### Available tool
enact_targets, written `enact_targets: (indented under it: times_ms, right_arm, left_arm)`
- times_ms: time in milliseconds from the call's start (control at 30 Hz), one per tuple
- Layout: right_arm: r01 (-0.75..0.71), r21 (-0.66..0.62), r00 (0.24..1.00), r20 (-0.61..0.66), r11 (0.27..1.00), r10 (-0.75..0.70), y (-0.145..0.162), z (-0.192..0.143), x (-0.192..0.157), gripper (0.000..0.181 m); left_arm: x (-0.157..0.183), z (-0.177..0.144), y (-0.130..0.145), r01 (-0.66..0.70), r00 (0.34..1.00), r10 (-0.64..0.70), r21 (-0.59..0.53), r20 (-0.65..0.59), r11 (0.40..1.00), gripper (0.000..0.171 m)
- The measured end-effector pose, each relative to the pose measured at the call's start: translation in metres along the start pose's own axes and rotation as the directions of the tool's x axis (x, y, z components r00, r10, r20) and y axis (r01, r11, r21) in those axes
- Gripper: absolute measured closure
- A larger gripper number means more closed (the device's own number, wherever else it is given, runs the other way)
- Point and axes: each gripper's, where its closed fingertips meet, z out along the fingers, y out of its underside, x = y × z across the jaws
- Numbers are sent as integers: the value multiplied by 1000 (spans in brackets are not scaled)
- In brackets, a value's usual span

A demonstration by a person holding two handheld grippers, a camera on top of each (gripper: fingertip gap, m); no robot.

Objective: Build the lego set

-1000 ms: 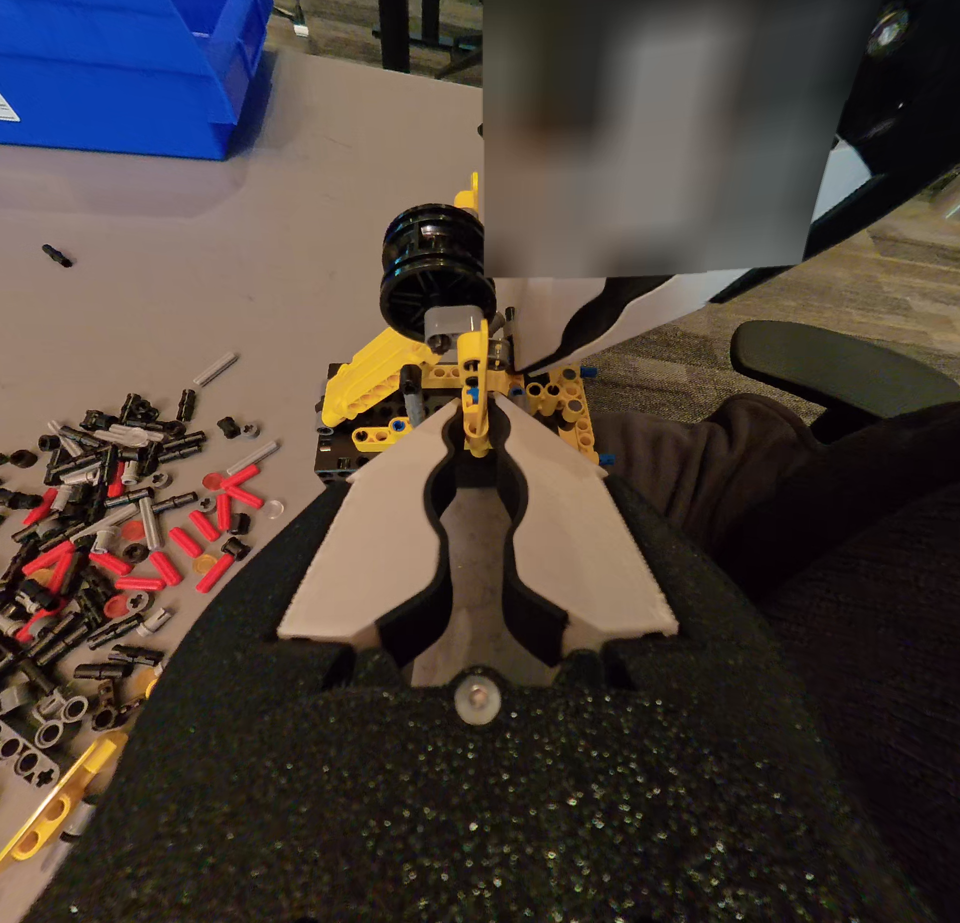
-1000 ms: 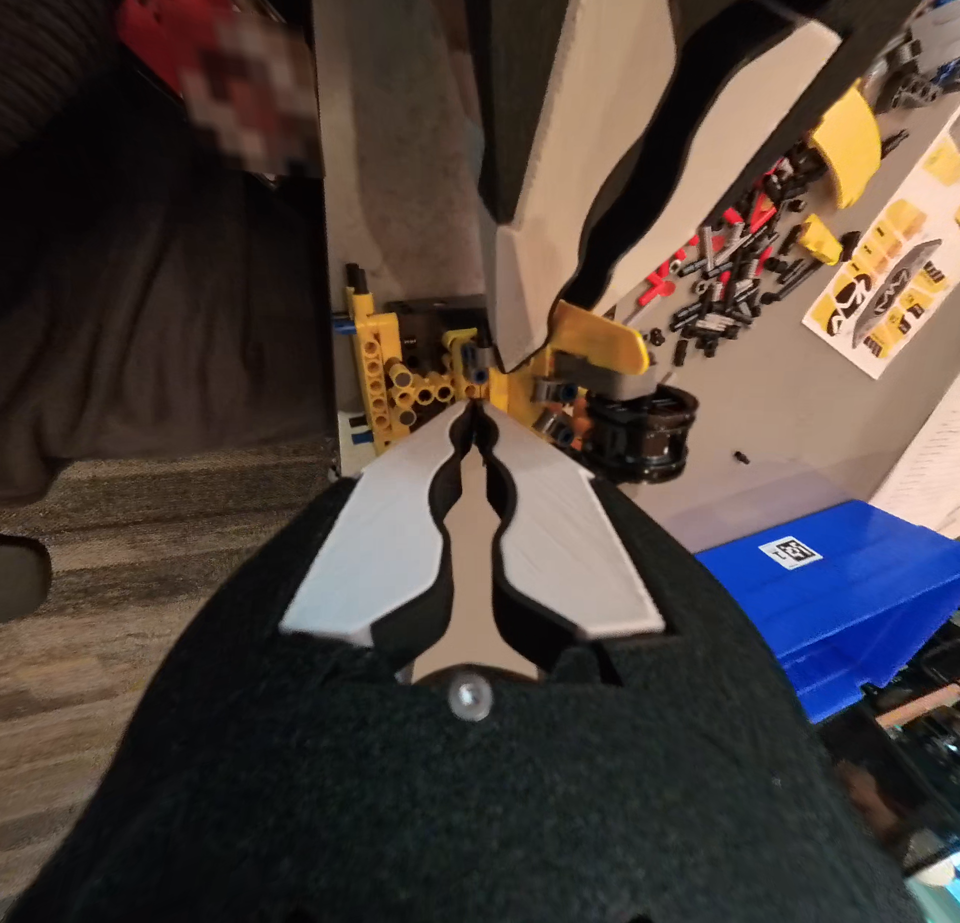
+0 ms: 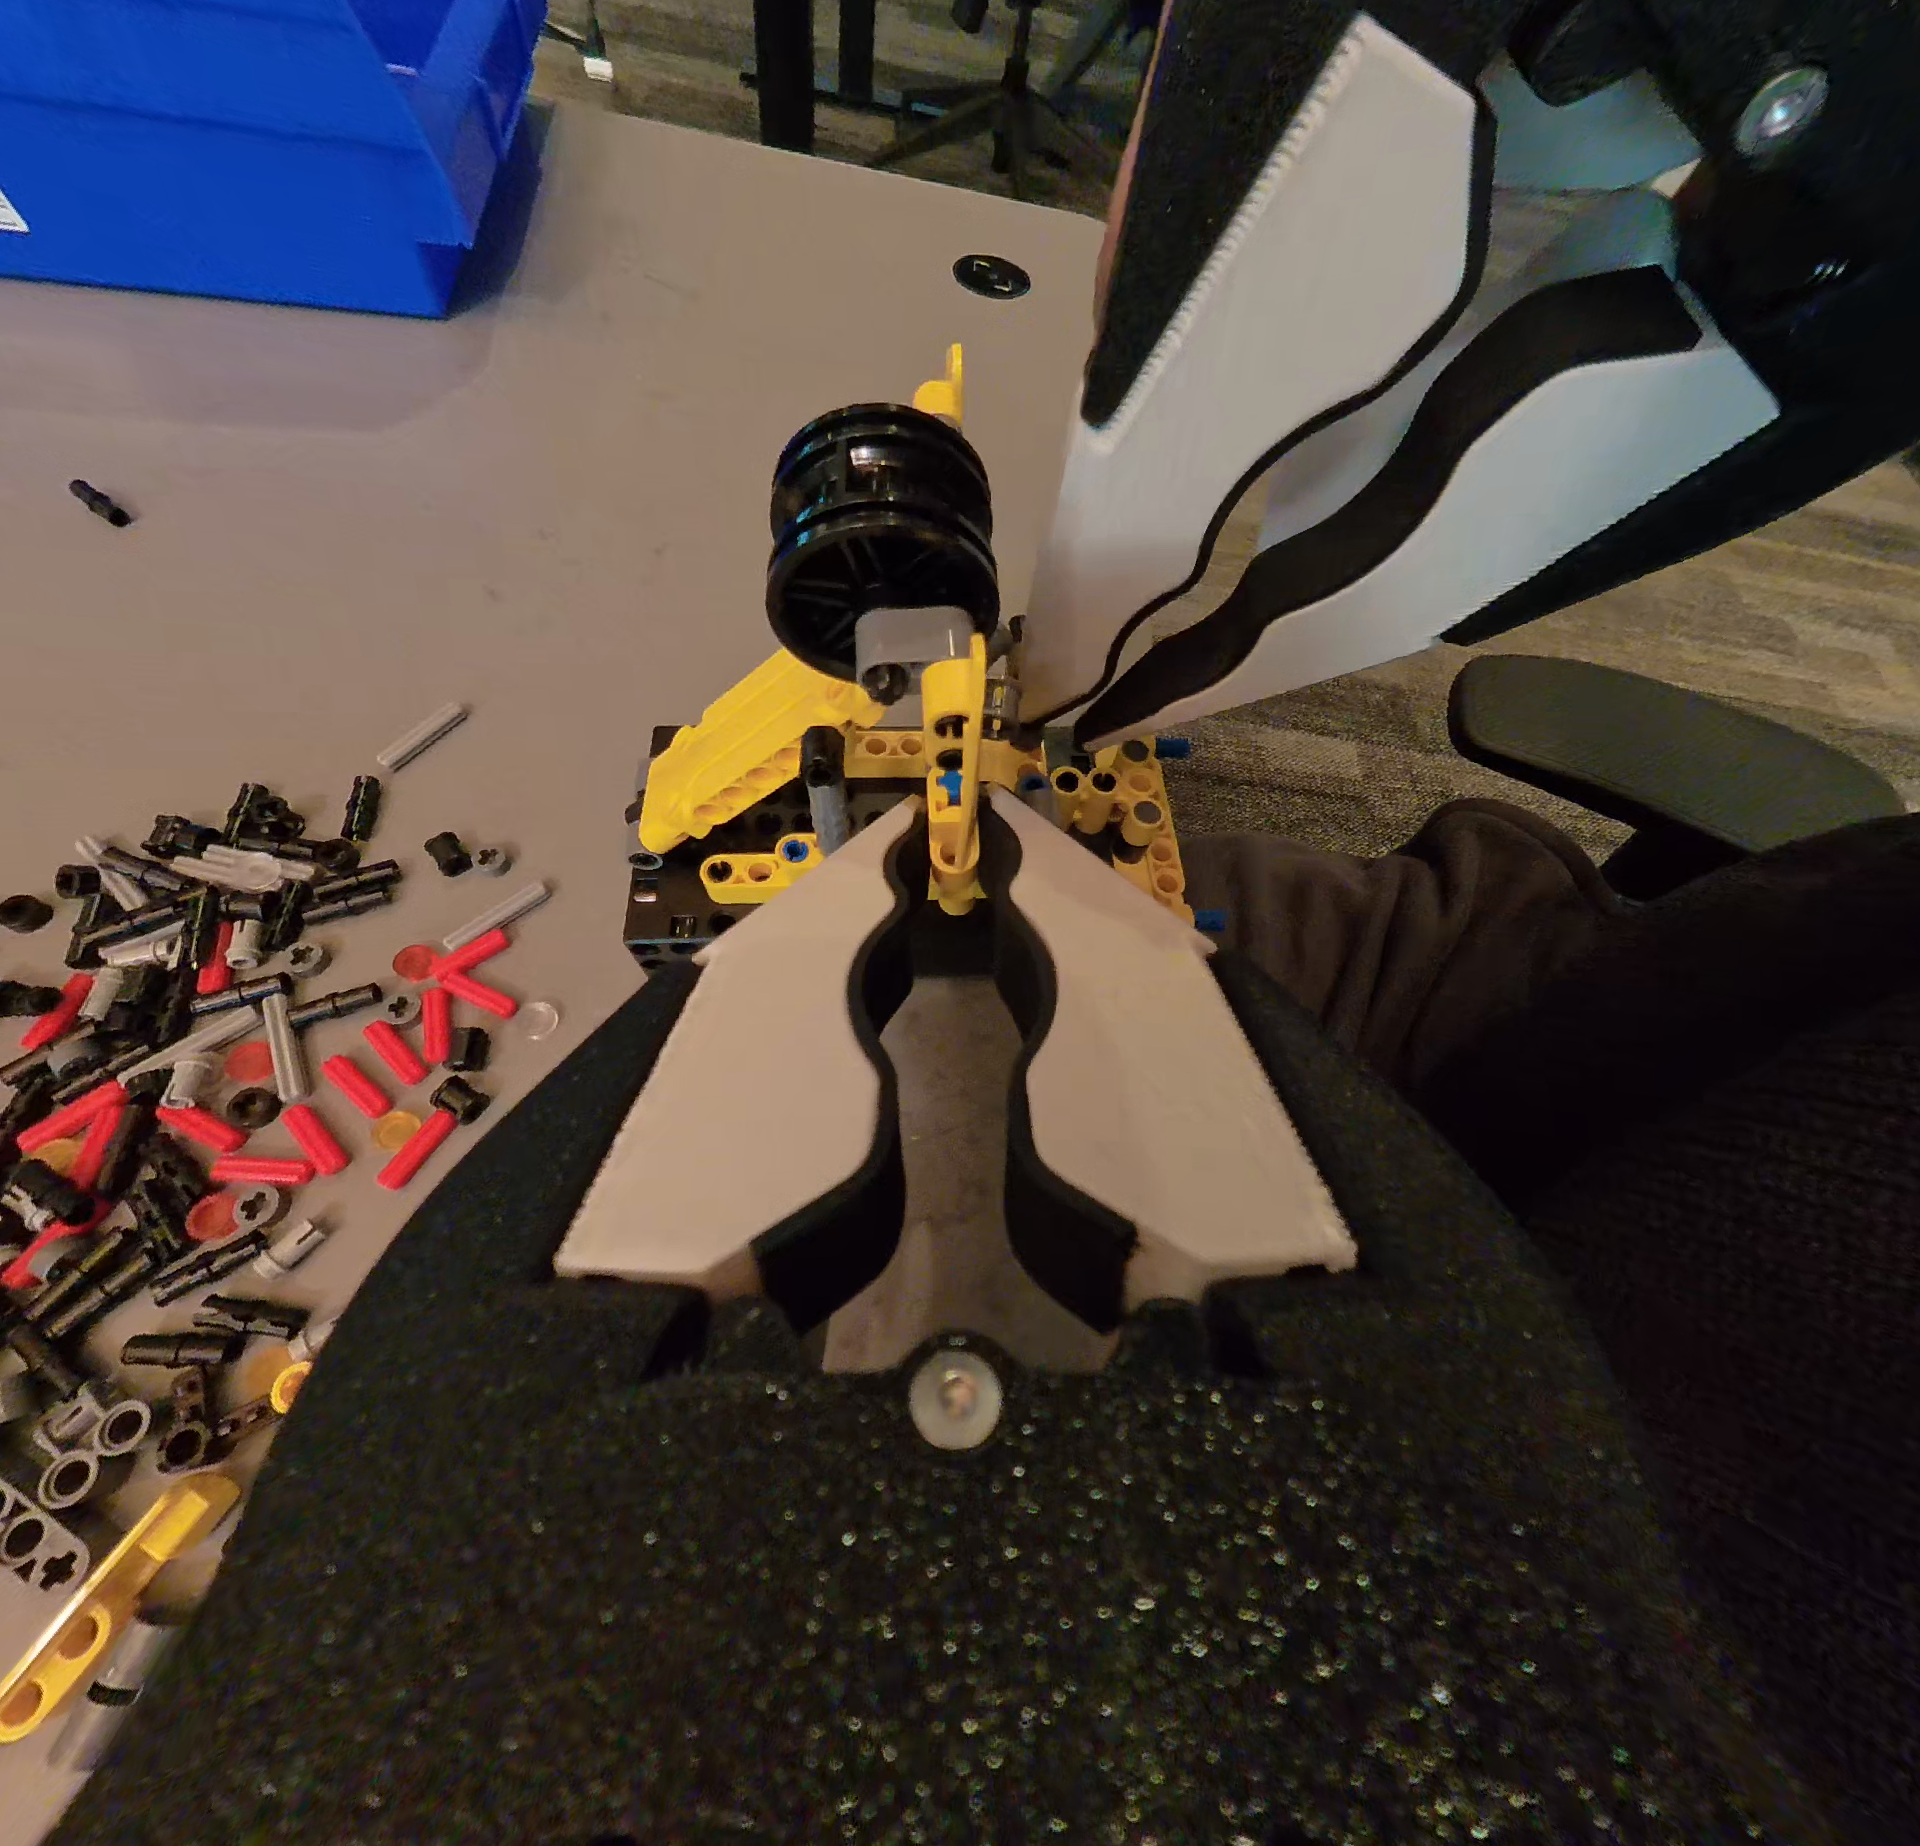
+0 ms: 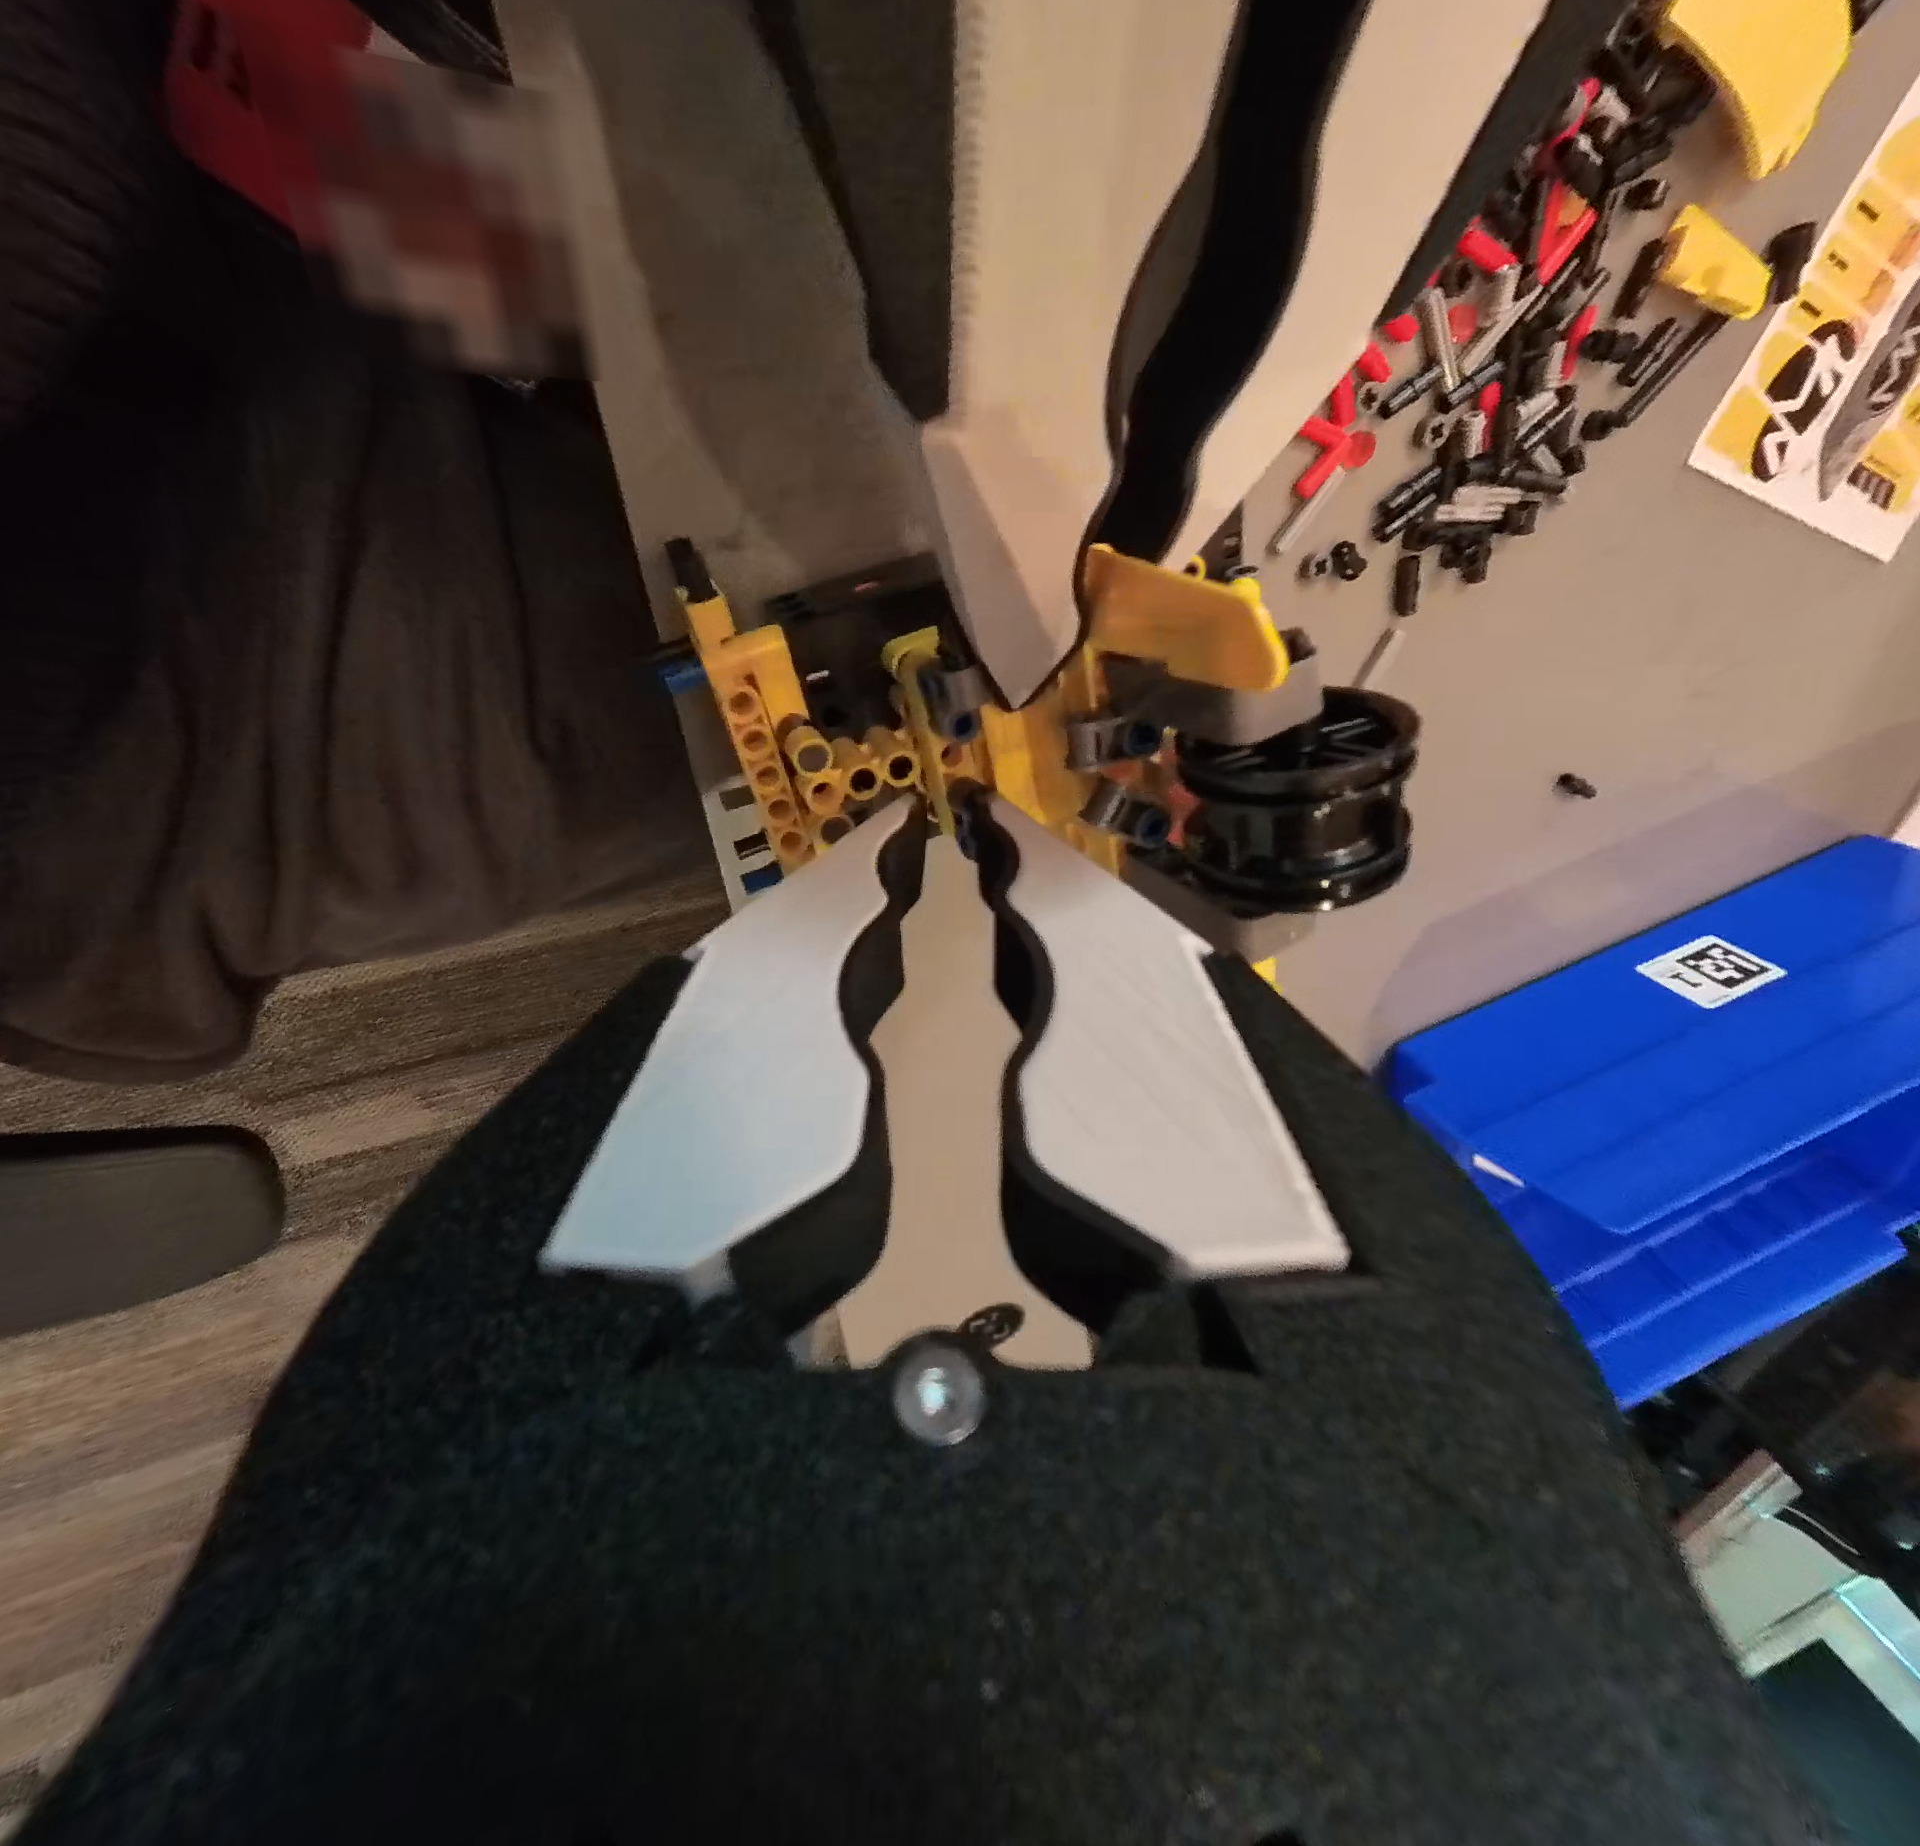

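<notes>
A yellow and black brick model [image 3: 748, 768] with a black wheel [image 3: 883, 539] stands at the near edge of the grey table [image 3: 520, 549]. My left gripper [image 3: 956, 840] is shut on a thin yellow beam [image 3: 951, 747] that stands upright on the model. My right gripper [image 3: 1049, 736] comes in from the upper right, its tips closed against the model beside that beam. In the right wrist view my right gripper [image 4: 948, 817] is shut on a thin yellow part of the model [image 4: 1023, 747], next to the wheel [image 4: 1299, 809]. The left gripper [image 4: 1029, 700] comes down from above.
A pile of loose black, red and grey pins [image 3: 208, 1017] lies left of the model and also shows in the right wrist view [image 4: 1507, 446]. A blue bin [image 3: 260, 134] stands at the back. Yellow panels [image 4: 1756, 30] and a printed sheet [image 4: 1829, 342] lie beyond. A chair armrest [image 3: 1662, 747] is off the table edge. Less than 4 cm separates the two grippers' tips.
The right gripper has turned a little around the model, which looks nearer in its view. The left gripper and the model have stayed put. Both grippers stay shut.
</notes>
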Motion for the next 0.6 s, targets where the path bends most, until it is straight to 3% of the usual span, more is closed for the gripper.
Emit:
enact_targets:
  times_ms: [200, 600]
  right_arm:
    - [-133, 50, 981, 148, 990, 125, 1, 0, 2, 180]
    - [-37, 38, 976, 214, 999, 28, 1, 1, 1, 180]
  left_arm:
    - [0, 1, 0, -11, 1000, 11, -1, 10, 1000, 164]
    - [0, 1, -1, -39, 999, 38, 10, 11, 999, 164]
